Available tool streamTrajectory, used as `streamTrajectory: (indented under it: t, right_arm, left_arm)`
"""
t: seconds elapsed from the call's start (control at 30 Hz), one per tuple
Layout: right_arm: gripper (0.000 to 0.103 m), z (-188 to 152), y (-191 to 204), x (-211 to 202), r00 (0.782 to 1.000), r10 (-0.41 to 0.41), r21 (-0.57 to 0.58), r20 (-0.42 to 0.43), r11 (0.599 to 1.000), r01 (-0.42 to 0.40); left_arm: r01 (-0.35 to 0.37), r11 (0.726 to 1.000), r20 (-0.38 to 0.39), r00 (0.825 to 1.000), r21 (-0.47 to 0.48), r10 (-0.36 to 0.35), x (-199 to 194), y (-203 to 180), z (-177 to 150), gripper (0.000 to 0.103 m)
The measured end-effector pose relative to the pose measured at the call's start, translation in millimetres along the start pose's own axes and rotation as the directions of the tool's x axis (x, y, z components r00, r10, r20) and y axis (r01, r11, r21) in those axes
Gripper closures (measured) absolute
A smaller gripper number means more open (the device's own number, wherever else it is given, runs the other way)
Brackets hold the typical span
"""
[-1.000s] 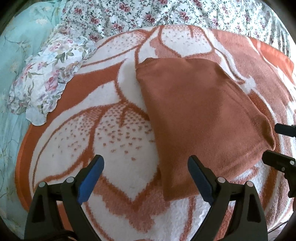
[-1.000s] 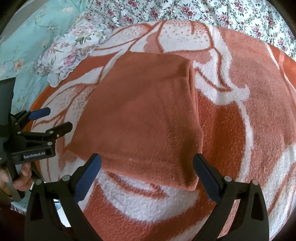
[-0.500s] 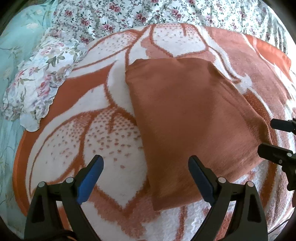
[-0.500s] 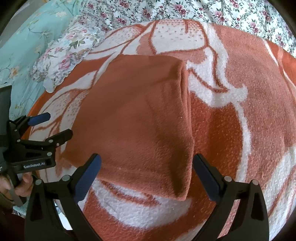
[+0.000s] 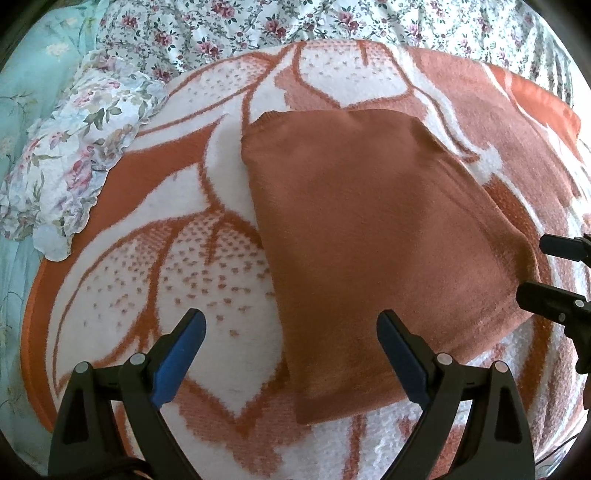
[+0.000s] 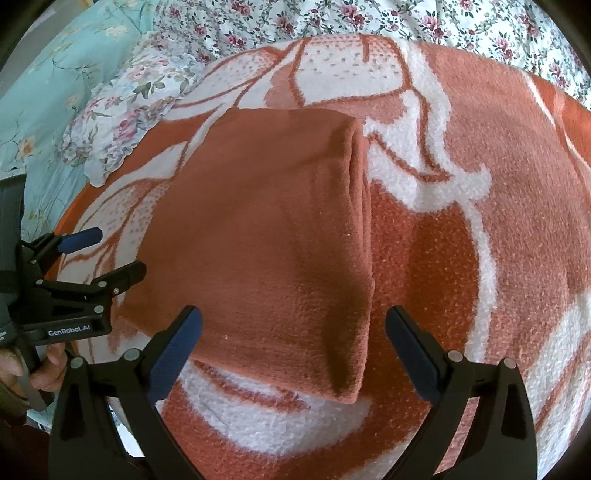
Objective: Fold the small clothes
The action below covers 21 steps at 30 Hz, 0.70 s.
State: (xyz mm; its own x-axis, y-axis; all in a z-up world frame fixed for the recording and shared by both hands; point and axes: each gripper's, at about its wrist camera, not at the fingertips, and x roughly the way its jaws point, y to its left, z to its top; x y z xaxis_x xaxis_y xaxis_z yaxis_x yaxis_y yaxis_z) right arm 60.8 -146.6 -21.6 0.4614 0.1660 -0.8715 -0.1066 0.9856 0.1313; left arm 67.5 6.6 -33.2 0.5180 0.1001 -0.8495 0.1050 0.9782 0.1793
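A rust-orange knitted garment [image 5: 376, 240] lies folded into a rectangle on the orange-and-white blanket [image 5: 155, 258]. It also shows in the right wrist view [image 6: 266, 243], with its folded edge on the right. My left gripper [image 5: 291, 354] is open and empty over the garment's near left corner. My right gripper [image 6: 295, 350] is open and empty over the garment's near right corner. Each gripper shows in the other's view, the right [image 5: 554, 273] and the left [image 6: 107, 254], at the garment's near edge.
A floral pillow [image 5: 70, 162] lies at the left beside the blanket. A floral sheet [image 5: 295, 26] runs along the back, and a turquoise sheet [image 6: 48, 92] is at the far left. A hand [image 6: 22, 369] holds the left gripper.
Both grippers have moved slightly closer to the garment's near edge. The garment lies still and both stay open.
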Motion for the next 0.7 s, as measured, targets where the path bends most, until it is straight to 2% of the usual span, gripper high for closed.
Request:
streamTrajectory:
  t: [0.7]
  right_arm:
    - [0.004, -1.7, 8.7, -3.3, 1.000, 0.004, -0.002, 0.008, 1.000, -0.004]
  left_arm:
    - [0.007, 1.000, 0.004, 1.000, -0.002, -0.007, -2.6, -2.8, 1.1, 0.008]
